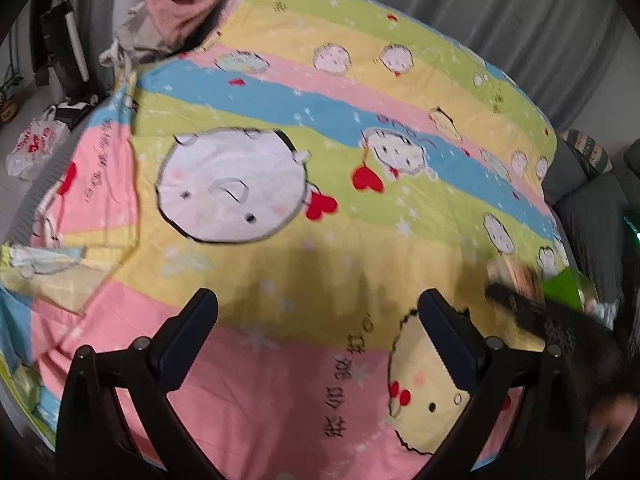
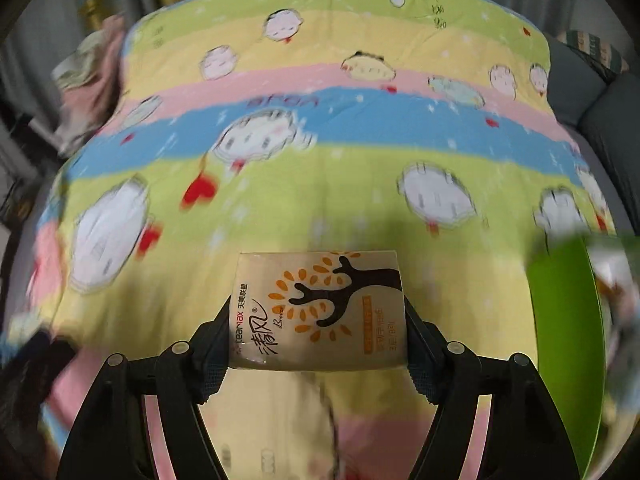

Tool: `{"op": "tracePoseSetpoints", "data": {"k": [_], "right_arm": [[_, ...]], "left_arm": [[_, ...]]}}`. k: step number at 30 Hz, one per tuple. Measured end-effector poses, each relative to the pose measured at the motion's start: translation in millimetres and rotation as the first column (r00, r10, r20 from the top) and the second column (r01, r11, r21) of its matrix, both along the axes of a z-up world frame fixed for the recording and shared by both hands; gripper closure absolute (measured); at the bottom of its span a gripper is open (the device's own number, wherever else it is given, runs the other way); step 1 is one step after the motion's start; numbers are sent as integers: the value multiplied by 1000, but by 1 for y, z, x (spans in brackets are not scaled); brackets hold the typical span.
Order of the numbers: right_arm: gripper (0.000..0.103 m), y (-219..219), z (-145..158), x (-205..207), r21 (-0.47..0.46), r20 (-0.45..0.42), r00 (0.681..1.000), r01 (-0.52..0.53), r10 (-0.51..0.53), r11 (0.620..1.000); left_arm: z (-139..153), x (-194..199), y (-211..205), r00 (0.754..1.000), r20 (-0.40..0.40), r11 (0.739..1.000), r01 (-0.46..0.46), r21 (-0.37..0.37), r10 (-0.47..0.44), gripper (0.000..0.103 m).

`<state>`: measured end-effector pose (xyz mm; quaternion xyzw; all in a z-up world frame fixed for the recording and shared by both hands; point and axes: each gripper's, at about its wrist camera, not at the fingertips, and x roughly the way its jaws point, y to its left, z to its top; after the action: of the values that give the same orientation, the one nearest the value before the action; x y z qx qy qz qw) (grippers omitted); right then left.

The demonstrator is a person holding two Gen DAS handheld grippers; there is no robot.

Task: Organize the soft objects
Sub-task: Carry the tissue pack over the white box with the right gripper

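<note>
Tissue pack [image 2: 318,312], cream with a brown tree print, sits clamped between the 2 fingers of the right gripper [image 2: 318,344], held above the striped cartoon quilt [image 2: 320,200] with a green box [image 2: 568,320] just to its right. The left gripper [image 1: 316,320] hovers with jaws spread and nothing in them. This looks like the carry step; next it needs a spot to set the pack down.
</note>
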<state>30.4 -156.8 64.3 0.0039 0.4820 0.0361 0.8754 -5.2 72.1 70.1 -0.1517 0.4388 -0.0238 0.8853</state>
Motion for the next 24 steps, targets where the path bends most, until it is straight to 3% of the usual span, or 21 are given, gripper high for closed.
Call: {"op": "tracePoseSetpoints", "data": {"k": [5, 9, 13, 17, 19, 22, 23, 24], "right_arm": [[27, -15, -22, -38, 16, -95, 995, 27, -25, 1000], [18, -36, -25, -52, 85, -87, 995, 61, -53, 995], [15, -61, -13, -63, 186, -35, 995, 97, -93, 978], [15, -75, -8, -61, 239, 2, 992, 123, -127, 963], [26, -75, -11, -57, 275, -9, 993, 116, -118, 955], [34, -78, -22, -47, 333, -73, 988, 152, -135, 931], [35, -79, -26, -44, 349, -98, 986, 163, -136, 923], [37, -79, -30, -42, 364, -120, 984, 164, -129, 917]], "left_arm": [[-5, -6, -22, 998, -15, 997, 68, -21, -69, 3], [-13, -8, -41, 985, -53, 984, 157, -82, -162, 3], [-17, -13, -62, 965, -49, 954, 246, -171, -258, 4], [-20, -18, -96, 924, -32, 907, 368, -203, -382, 8], [-22, -14, -114, 899, -31, 879, 420, -225, -438, 11], [-28, -10, -135, 862, -30, 844, 487, -226, -506, 30], [-30, -10, -138, 856, -31, 839, 497, -222, -516, 43], [-34, -10, -143, 851, -42, 836, 505, -215, -524, 50]]}}
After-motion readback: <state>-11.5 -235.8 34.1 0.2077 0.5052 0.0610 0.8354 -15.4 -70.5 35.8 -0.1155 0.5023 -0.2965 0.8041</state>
